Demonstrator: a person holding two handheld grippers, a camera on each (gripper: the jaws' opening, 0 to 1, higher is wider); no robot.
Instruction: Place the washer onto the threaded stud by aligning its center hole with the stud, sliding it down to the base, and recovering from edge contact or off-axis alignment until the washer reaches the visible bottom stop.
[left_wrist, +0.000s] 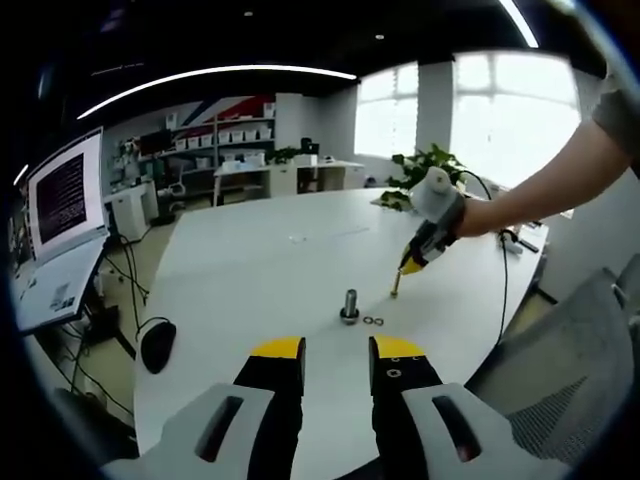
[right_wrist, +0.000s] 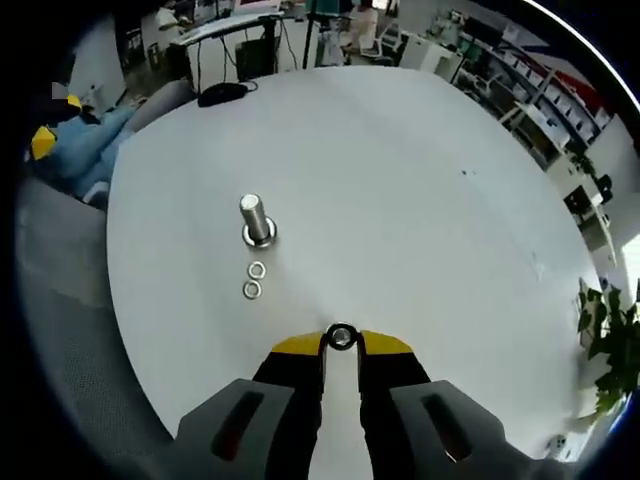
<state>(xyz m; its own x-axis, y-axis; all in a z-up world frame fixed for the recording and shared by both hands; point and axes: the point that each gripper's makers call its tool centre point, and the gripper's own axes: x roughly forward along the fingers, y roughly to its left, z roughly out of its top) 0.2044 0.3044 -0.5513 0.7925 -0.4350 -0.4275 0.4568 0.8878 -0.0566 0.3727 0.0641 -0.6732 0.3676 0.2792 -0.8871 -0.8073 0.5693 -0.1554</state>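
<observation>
standing upright on the white table (right_wrist: 420, 200) is one stud (right_wrist: 256, 219), with two loose washers (right_wrist: 254, 279) lying just beside its base. a third washer (right_wrist: 341, 337) is pinched between the right gripper (right_wrist: 341, 345) tips, held apart from the stud. the left gripper (left_wrist: 337, 350) hangs released, holding nothing.

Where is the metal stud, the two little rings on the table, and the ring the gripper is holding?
stud (right_wrist: 251, 207): right gripper view, its top end.
two loose washers (right_wrist: 254, 279): right gripper view, where they meet.
held washer (right_wrist: 341, 337): right gripper view, its rim, between the right gripper's tips.
</observation>
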